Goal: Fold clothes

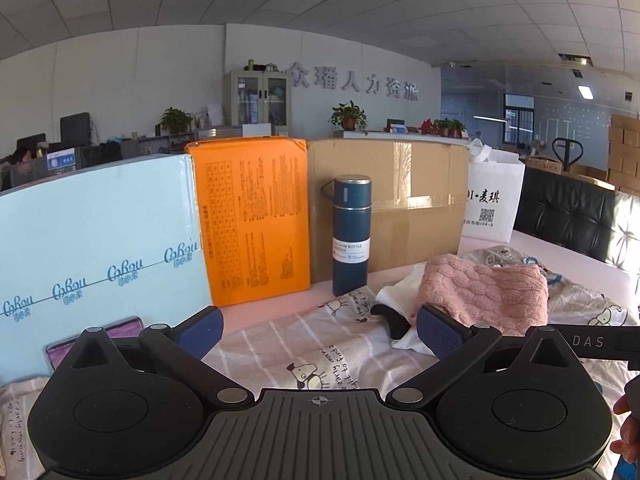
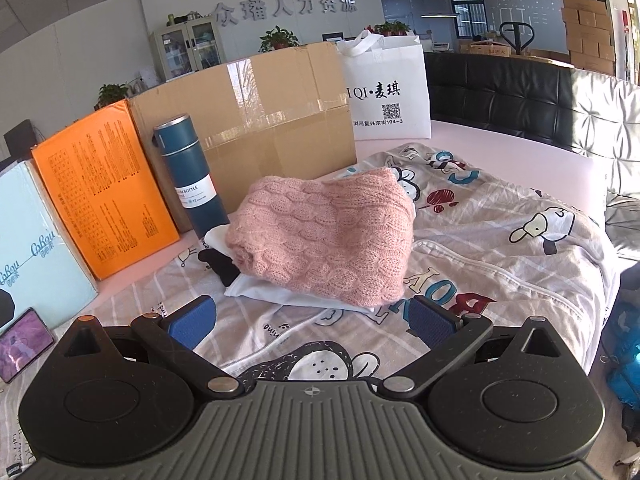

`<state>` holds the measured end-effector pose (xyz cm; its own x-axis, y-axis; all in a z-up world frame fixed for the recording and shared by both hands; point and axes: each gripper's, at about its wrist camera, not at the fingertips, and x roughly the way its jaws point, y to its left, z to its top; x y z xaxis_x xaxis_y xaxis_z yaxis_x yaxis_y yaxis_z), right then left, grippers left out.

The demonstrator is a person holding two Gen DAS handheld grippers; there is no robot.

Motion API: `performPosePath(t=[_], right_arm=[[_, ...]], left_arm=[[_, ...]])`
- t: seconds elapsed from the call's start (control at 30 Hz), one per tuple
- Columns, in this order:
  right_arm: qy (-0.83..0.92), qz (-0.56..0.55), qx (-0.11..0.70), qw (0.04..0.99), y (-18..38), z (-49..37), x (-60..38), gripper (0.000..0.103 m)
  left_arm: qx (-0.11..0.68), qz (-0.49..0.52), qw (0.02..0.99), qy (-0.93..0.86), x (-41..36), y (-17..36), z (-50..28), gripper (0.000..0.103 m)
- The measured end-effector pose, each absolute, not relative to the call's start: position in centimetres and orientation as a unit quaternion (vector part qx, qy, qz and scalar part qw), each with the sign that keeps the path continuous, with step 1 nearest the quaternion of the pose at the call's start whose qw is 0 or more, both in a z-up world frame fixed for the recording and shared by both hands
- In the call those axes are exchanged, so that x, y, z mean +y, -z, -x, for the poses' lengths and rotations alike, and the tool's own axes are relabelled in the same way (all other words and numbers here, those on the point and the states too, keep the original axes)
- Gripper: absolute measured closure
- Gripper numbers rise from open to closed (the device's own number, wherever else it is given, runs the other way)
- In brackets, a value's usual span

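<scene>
In the left wrist view, the left claw (image 1: pixel 319 332) stood spread wide, its blue pads (image 1: pixel 202 330) apart and holding nothing. Under and between the fingers lay a striped sheet (image 1: pixel 288 344) printed with cartoon dogs. Ahead and to the right of the claw, just past the right pad, sat a folded pink sweater (image 1: pixel 486 290) on top of a white garment (image 1: pixel 400 292), with a black piece (image 1: pixel 394 320) poking out at the near edge. Straight ahead stood a blue bottle (image 1: pixel 351 234), upright, in front of a brown box (image 1: pixel 404 200). An orange box (image 1: pixel 252 220) stood ahead to the left, a pale blue box (image 1: pixel 100 236) further left, and a phone (image 1: pixel 120 330) lay just left of the left finger. A white bag (image 1: pixel 494 200) stood far right.

In the right wrist view, the right claw (image 2: pixel 314 322) was likewise spread, empty, over a cartoon quilt (image 2: pixel 500 240). The sweater (image 2: pixel 328 232) lay directly ahead, near the fingertips but not touching, stacked on the white garment (image 2: pixel 280 296). The bottle (image 2: pixel 192 176) stood ahead left, touching the brown box (image 2: pixel 260 120) behind it. The bag (image 2: pixel 386 92) stood ahead right, and the phone (image 2: pixel 24 344) lay far left.
</scene>
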<state>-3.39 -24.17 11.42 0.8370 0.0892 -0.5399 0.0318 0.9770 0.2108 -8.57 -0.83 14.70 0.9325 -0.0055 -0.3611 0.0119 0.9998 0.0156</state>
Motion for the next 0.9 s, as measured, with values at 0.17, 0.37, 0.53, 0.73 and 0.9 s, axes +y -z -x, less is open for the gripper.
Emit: performPosePath(t=[0.17,0.37,0.53,0.73,0.9], right_arm=[[-0.017,-0.103,0.287,0.952,-11.4,3.4,-24.0,0.000],[-0.016,-0.103,0.290,0.951,-11.3,3.3,-24.0,0.000],[-0.017,-0.102,0.292,0.951,-11.2,3.3,-24.0,0.000],[-0.023,-0.098,0.296,0.950,-11.0,3.1,-23.6,0.000],[-0.029,-0.092,0.298,0.950,-10.9,3.1,-23.1,0.000]], left_arm=[[0.186,-0.011,0.982,0.007,-0.9,-14.6,8.5,0.000],[0.190,-0.011,0.982,0.007,-0.8,-14.5,8.3,0.000],[0.195,-0.007,0.981,0.009,-0.6,-14.4,8.1,0.000],[0.200,-0.005,0.980,0.006,-0.3,-14.3,8.0,0.000],[0.203,-0.002,0.979,0.000,0.0,-14.1,8.0,0.000]])
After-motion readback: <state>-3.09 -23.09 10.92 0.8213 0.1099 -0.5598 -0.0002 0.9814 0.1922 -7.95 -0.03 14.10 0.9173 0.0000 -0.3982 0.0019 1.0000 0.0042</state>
